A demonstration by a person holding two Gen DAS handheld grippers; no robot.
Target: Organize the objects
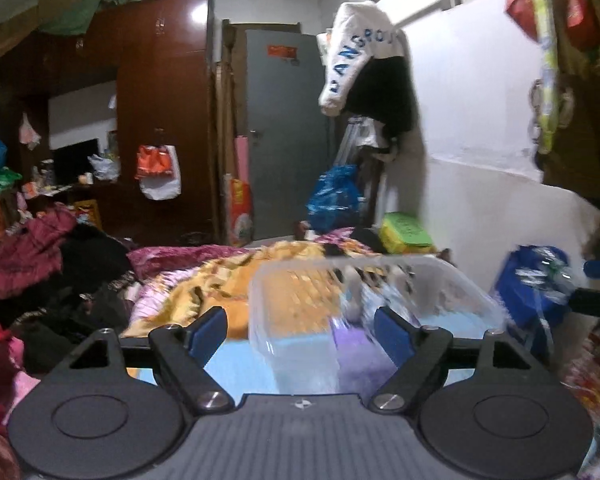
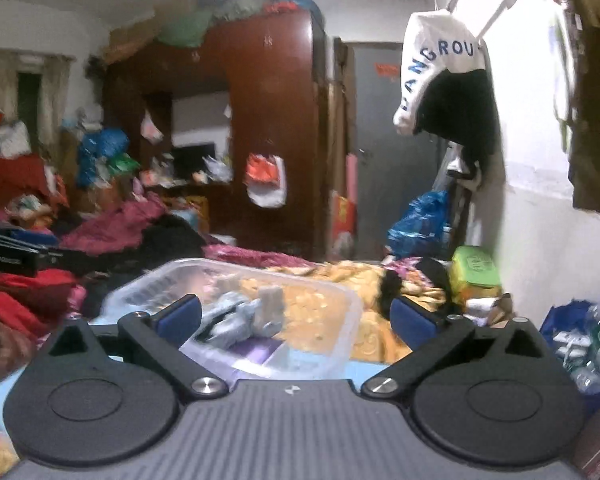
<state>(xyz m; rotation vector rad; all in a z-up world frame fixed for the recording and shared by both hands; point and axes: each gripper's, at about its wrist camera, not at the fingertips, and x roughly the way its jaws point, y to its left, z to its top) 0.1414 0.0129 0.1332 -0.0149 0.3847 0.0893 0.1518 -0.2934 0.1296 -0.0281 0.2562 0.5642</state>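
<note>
A clear plastic bin [image 1: 268, 312] stands on a light blue sheet [image 1: 236, 368] on the bed, just ahead of both grippers. Inside it lie a grey-blue bundle of cloth [image 2: 236, 320] and a purple item [image 2: 256, 350], blurred in both views. My left gripper [image 1: 300, 332] is open; the bin's near corner lies between its blue pads [image 1: 208, 332], which do not touch it. My right gripper [image 2: 296, 318] is open wide, and the bin [image 2: 220, 266] spans the gap between its fingers with no contact.
A yellow-orange blanket [image 1: 220, 280] covers the bed behind the bin. Piled clothes [image 1: 40, 248] fill the left side. A green box [image 2: 474, 268] sits by the white wall at right, a blue bag of bottles [image 2: 580, 332] nearer. A wardrobe [image 1: 160, 100] and a grey door [image 1: 284, 132] stand behind.
</note>
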